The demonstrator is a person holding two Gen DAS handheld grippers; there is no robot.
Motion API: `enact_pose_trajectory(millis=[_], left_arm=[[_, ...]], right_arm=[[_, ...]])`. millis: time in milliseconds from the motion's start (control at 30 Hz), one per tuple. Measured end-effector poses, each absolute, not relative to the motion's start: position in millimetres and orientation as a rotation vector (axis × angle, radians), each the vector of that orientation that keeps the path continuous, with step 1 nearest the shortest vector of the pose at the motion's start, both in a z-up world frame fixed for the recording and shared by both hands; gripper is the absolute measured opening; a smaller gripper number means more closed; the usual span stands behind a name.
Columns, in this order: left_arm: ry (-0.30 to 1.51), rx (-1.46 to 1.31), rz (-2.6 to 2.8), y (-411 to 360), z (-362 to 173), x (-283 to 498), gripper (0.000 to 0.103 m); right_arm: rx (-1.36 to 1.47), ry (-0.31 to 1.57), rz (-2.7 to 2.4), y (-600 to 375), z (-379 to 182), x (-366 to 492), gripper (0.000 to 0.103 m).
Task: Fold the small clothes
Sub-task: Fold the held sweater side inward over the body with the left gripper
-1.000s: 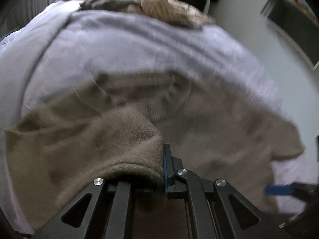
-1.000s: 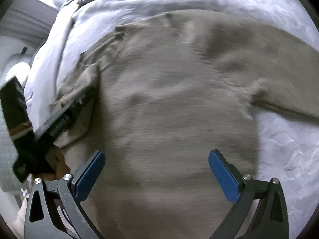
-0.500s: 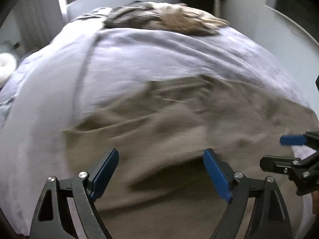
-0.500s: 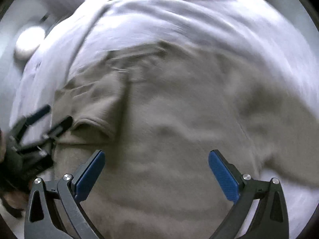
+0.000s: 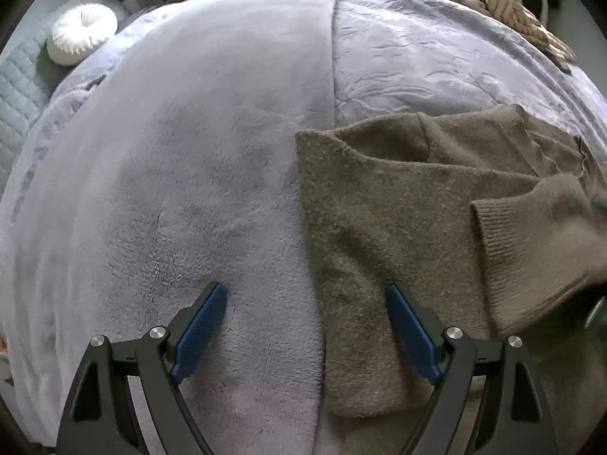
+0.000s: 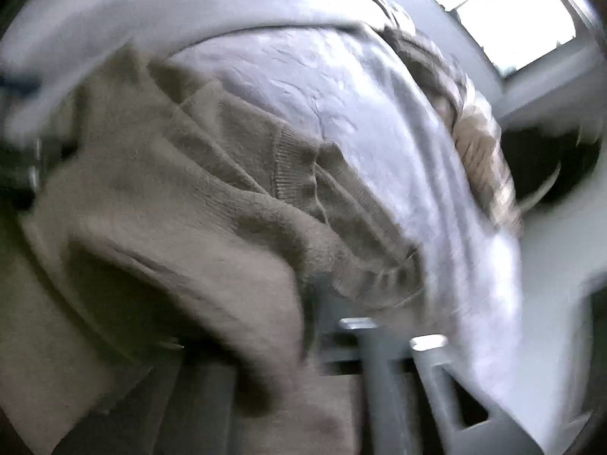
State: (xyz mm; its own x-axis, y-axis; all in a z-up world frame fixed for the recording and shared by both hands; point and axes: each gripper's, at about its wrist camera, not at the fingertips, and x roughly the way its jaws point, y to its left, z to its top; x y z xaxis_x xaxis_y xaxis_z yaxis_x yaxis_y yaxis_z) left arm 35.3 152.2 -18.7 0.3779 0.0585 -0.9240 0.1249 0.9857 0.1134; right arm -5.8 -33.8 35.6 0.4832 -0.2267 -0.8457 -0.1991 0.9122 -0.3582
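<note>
Two claws are in my feeds, and the brown sweater (image 5: 398, 204) is the thing I place everything against. It lies on the lavender blanket (image 5: 170, 174) that covers the bed. My left claw (image 5: 307, 333) is released, its blue pads spread wide and gripping nothing; the sweater's long left edge runs down between them, so one pad is over bare blanket and the other over knit. Left of that edge the blanket is smooth and unoccupied across a wide stretch, out to a round white cushion (image 5: 81, 34) far from the sweater. A ribbed cuff (image 5: 489, 227) lies folded over the sweater's body on the side away from that edge. Beyond the sweater's far edge there is more bare blanket, then a heap of striped clothes (image 5: 504, 3) at the end of the bed.

My right claw (image 6: 326, 326) has just been closing, and in its blurred view it is clenched on a fold of the sweater, bunched against the fingers. I can't trace the sweater's near edge there.
</note>
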Motion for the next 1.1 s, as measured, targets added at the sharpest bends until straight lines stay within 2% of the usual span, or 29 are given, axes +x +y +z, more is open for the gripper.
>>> enact_pose_trajectory(millis=[100,200,267,300,333,400,567,600,633,667,700,733,867,967,1100], left_arm=[[1.183,0.172,-0.054,154.4,-20.6,33.9,0.088],[1.18,0.178,-0.072,152.8,-21.1,31.2,0.088],[1.179,0.19,-0.077,151.5,-21.3,31.4,0.088],[1.18,0.195,-0.078,149.8,-21.0,32.3,0.088],[1.182,0.199,-0.081,150.7,-22.2,34.4,0.088],[1.19,0.203,-0.086,149.7,-22.1,37.6,0.088],[1.238,0.135,-0.125,150.3,-17.6,61.8,0.088],[1.249,0.114,-0.138,149.5,-16.9,67.4,0.079],[1.25,0.093,-0.162,148.4,-14.9,71.8,0.053],[1.253,0.078,-0.184,147.5,-13.0,74.8,0.038],[1.258,0.059,-0.215,147.1,-10.3,78.7,0.016],[1.256,0.052,-0.225,148.4,-8.0,81.2,0.013],[1.246,0.088,-0.246,158.0,-9.1,86.4,0.013],[1.247,0.07,-0.279,165.5,-13.6,88.7,0.013],[1.23,0.067,-0.244,175.3,-6.0,88.3,0.013]], right_arm=[[0.063,1.04,-0.042,-99.1,60.5,-13.7,0.012],[0.662,1.011,-0.12,-182.6,40.6,-40.3,0.015],[0.911,1.005,-0.156,-211.8,17.6,-57.2,0.032],[1.026,0.994,-0.173,-224.2,5.5,-67.6,0.038],[1.128,0.972,-0.191,-235.2,-5.2,-79.8,0.042],[1.242,0.932,-0.178,-246.1,-14.7,-94.3,0.042],[1.273,0.925,-0.161,-252.7,-14.6,-99.0,0.043],[1.271,0.927,-0.161,-253.9,-14.8,-96.4,0.042],[1.255,0.934,-0.167,-253.2,-12.1,-94.8,0.024],[1.228,0.952,-0.174,-251.3,-8.1,-93.2,0.007],[1.212,0.957,-0.175,-248.6,-7.4,-87.1,0.007],[1.179,0.962,-0.176,-245.3,-2.5,-87.4,0.007],[1.024,1.063,-0.243,-241.9,-7.3,-90.8,0.007],[1.077,1.058,-0.242,-247.7,-18.9,-100.1,0.007],[0.999,1.07,-0.294,-251.2,-8.7,-109.4,0.008]])
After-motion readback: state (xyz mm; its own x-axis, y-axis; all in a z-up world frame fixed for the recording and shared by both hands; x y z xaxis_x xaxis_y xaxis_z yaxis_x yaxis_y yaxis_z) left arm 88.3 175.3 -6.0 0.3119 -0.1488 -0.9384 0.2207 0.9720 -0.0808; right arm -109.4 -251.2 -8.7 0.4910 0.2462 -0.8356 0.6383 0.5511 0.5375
